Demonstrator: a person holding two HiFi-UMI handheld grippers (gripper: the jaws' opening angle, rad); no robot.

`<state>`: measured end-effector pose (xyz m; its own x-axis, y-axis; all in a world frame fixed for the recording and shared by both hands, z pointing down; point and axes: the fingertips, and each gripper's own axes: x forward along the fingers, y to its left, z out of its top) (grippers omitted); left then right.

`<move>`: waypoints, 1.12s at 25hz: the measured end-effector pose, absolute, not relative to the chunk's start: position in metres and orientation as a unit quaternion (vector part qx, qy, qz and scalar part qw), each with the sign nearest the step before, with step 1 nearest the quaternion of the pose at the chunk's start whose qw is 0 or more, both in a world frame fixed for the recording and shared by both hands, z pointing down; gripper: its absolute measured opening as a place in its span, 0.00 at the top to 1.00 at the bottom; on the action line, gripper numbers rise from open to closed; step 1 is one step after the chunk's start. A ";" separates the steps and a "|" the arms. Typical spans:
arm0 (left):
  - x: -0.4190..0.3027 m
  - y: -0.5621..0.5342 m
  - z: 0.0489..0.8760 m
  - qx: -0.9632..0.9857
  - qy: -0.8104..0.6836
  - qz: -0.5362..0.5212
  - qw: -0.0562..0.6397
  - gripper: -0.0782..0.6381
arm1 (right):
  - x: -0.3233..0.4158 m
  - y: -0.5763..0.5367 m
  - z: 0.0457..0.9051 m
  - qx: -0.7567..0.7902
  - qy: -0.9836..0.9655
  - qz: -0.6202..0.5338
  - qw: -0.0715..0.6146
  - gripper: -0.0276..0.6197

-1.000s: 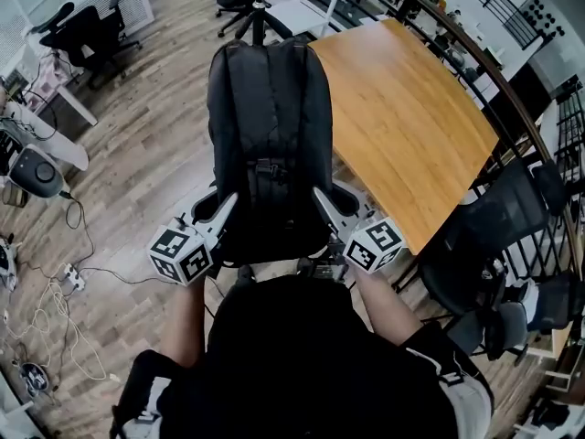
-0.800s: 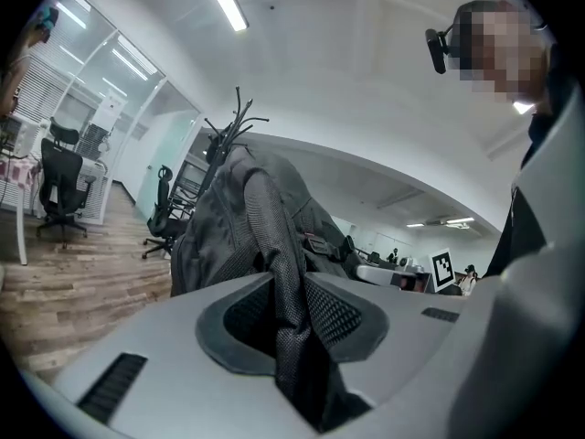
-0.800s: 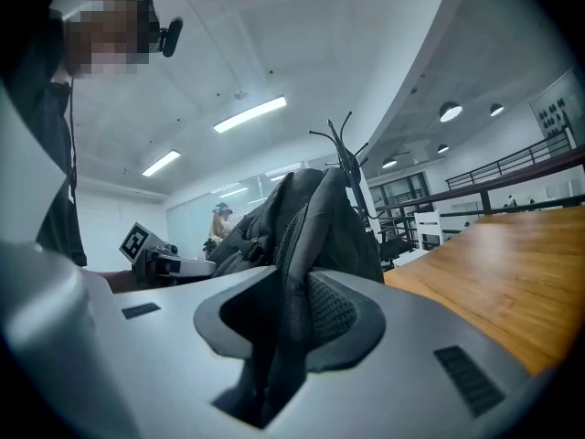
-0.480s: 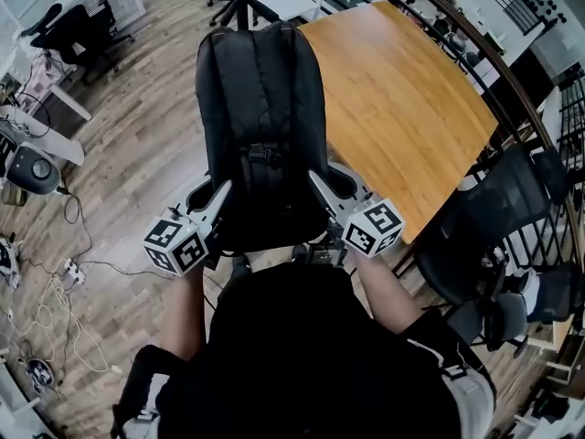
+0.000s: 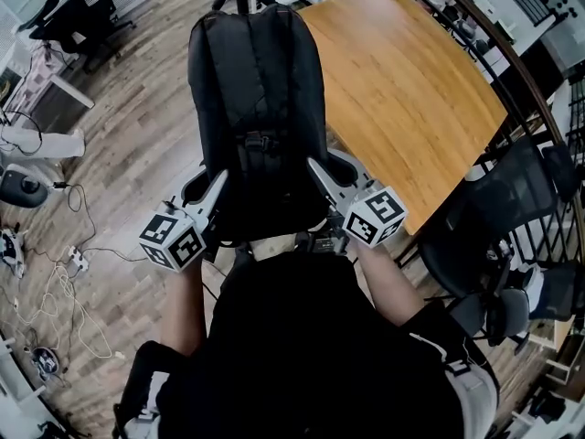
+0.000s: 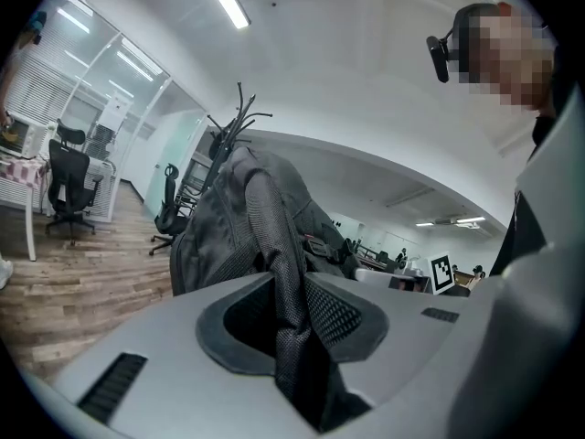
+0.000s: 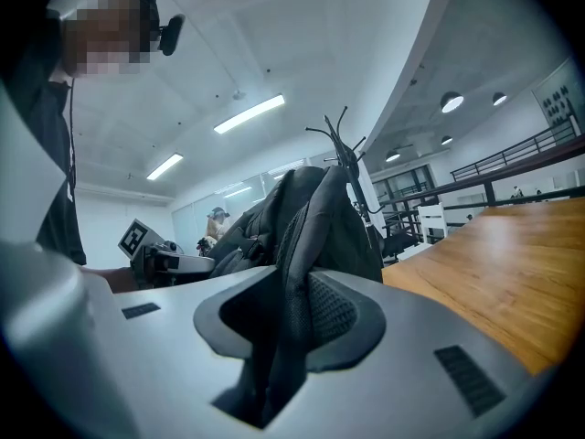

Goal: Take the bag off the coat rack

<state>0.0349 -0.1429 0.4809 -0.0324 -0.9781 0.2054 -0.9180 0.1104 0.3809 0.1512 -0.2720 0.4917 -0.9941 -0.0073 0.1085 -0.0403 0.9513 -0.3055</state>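
Note:
A black backpack [image 5: 256, 108] hangs in front of me, back panel and shoulder straps facing me. My left gripper [image 5: 218, 188] is shut on its left shoulder strap [image 6: 279, 263], and the mesh webbing runs down between the pads. My right gripper [image 5: 317, 170] is shut on the right shoulder strap [image 7: 297, 282] in the same way. The coat rack's dark hooks [image 6: 239, 122] rise just behind the bag's top, also seen as the coat rack [image 7: 343, 144] in the right gripper view. Whether the bag's loop still hangs on a hook is hidden.
A wooden table [image 5: 402, 90] stands close on the right, with a black office chair [image 5: 494, 236] and a railing beyond it. Cables and a power strip [image 5: 64, 273] lie on the wood floor at left. More office chairs [image 5: 73, 16] stand far left.
The head view has shifted a little, so the bag and table sit slightly higher in the picture. Both grippers keep the same hold on the straps.

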 end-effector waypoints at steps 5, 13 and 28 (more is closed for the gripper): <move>0.037 -0.145 0.482 0.656 -0.721 -0.071 0.212 0.74 | 0.150 -0.276 0.493 0.004 -0.987 0.154 0.055 0.79; 0.036 -0.151 0.477 0.646 -0.732 -0.068 0.204 0.75 | 0.145 -0.287 0.492 -0.007 -0.987 0.151 0.051 0.79; 0.040 -0.186 0.465 0.632 -0.749 -0.072 0.186 0.75 | 0.140 -0.328 0.482 -0.043 -0.988 0.142 0.036 0.79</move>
<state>0.0397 -0.1859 0.4648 -0.1321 -0.9733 0.1875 -0.9199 0.1908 0.3426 0.1399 -0.3281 0.4816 -0.9937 0.0956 0.0588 0.0752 0.9561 -0.2832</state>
